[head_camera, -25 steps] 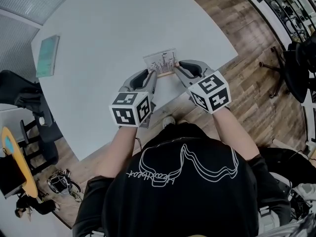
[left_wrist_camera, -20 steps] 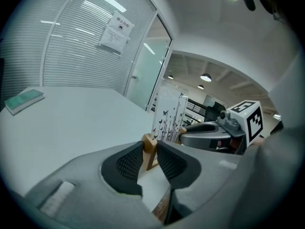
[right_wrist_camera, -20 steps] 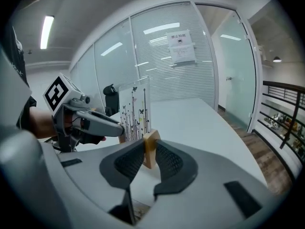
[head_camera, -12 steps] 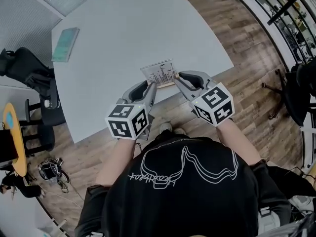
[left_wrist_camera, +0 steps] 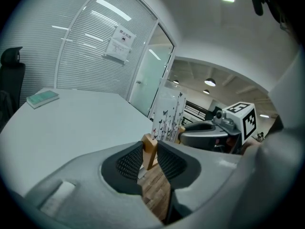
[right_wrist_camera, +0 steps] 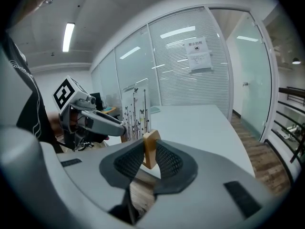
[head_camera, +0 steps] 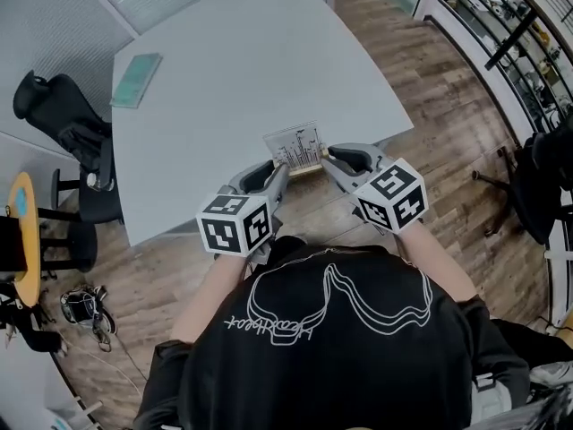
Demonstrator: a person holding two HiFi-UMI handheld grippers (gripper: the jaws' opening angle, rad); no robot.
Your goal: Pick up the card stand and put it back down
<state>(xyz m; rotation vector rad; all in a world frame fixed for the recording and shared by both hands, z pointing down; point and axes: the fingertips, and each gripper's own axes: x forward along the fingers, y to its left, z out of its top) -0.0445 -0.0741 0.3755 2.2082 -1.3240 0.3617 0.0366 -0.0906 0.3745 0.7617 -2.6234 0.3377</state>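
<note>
The left gripper (left_wrist_camera: 150, 160) has its jaws drawn narrow, with the pads pressing both faces of one end of the wooden base (left_wrist_camera: 149, 148) of the card stand (head_camera: 295, 143). The right gripper (right_wrist_camera: 150, 160) clamps the opposite end of the base in the same way. The printed clear panel (left_wrist_camera: 167, 111) stands upright between the two grippers. In the head view the stand sits at the 6 o'clock edge of the grey table (head_camera: 233, 88); whether the base touches the tabletop cannot be told. A teal book (head_camera: 137, 67) lies well apart toward 10 o'clock. An office chair (head_camera: 63, 119) stands beyond the table at 9 o'clock.
</note>
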